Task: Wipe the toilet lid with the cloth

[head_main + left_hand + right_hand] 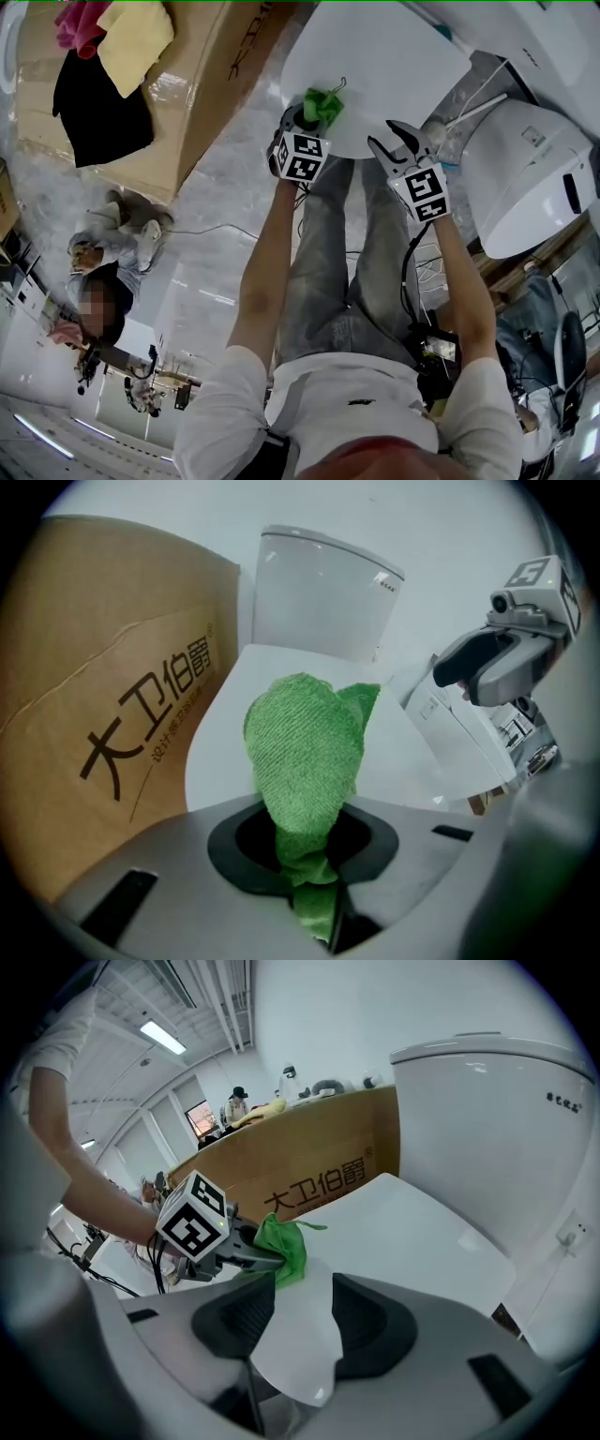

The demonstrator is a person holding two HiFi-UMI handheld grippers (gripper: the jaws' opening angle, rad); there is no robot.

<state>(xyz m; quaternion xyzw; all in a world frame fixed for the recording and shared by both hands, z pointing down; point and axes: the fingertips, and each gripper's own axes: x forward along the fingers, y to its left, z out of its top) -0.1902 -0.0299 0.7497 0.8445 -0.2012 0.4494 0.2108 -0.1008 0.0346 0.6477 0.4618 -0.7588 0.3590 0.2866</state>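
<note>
Nubby green cloth (305, 752), glossy white lid (375, 66)

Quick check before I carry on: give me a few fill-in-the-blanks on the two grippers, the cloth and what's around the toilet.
1. The left gripper is shut on a ___ cloth.
2. The right gripper grips nothing; its jaws stand ___.
3. In the left gripper view, the cardboard box stands on the ___ side of the toilet lid.

Missing words: green; apart; left.
</note>
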